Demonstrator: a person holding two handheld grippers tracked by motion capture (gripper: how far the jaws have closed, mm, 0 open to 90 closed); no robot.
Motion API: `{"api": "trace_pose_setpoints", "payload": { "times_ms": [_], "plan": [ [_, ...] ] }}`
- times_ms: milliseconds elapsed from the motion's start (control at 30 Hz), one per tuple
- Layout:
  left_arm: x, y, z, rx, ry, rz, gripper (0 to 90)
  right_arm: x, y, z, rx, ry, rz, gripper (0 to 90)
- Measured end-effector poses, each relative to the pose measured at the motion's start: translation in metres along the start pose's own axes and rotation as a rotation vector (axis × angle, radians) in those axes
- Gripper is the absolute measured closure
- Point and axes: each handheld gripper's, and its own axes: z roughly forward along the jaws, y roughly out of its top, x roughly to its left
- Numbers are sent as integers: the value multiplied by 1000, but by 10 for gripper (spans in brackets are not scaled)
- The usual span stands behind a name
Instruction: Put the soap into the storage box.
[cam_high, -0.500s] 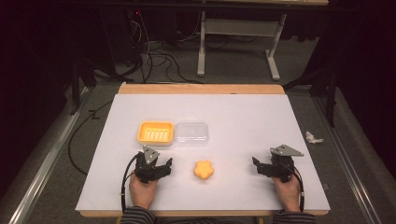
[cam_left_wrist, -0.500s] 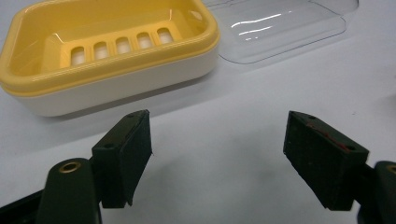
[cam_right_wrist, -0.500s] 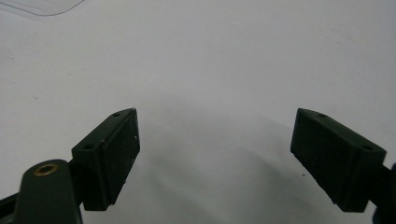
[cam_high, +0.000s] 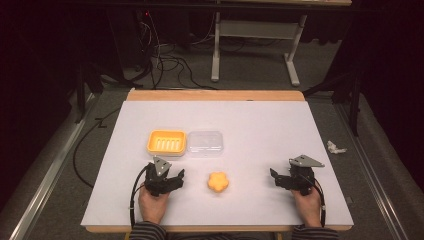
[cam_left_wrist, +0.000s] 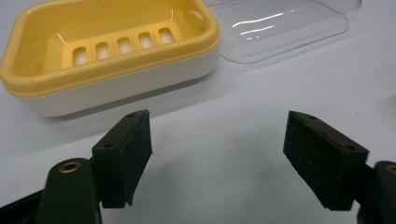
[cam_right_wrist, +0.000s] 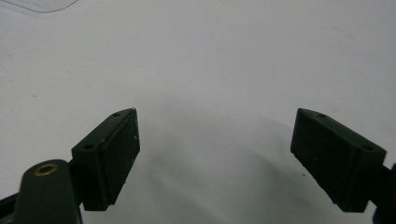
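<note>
A yellow soap dish (cam_high: 167, 142) with a slotted floor sits on the white table top (cam_high: 260, 125), and a clear plastic lid (cam_high: 205, 143) lies flat beside it on the right. An orange flower-shaped soap (cam_high: 218, 182) rests nearer the front, between the two hands. My left gripper (cam_high: 175, 176) is low at the front left, open and empty, just in front of the soap dish (cam_left_wrist: 107, 51) and the lid (cam_left_wrist: 280, 23). My right gripper (cam_high: 276, 178) is at the front right, open, with bare table between its pads (cam_right_wrist: 116, 154).
A crumpled white scrap (cam_high: 335, 147) lies off the table's right edge on the grey floor. Cables (cam_high: 170, 65) and a table frame (cam_high: 255, 45) stand beyond the far wooden edge (cam_high: 215, 95). A black cable (cam_high: 132, 200) trails from the left gripper.
</note>
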Motion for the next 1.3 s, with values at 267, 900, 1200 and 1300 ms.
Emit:
{"api": "trace_pose_setpoints", "payload": {
  "times_ms": [267,900,1200,1300],
  "plan": [
    [5,5,-2,-22,-11,-63,233,0,0,0,7,-1,4,158],
    [-26,15,-17,-2,-161,-130,173,1,2,3,38,-6,6,152],
    [-50,9,-22,39,-211,-99,155,1,1,3,31,-5,11,152],
    [-56,6,-24,63,-228,-81,150,1,1,3,31,-6,12,152]
  ]
}}
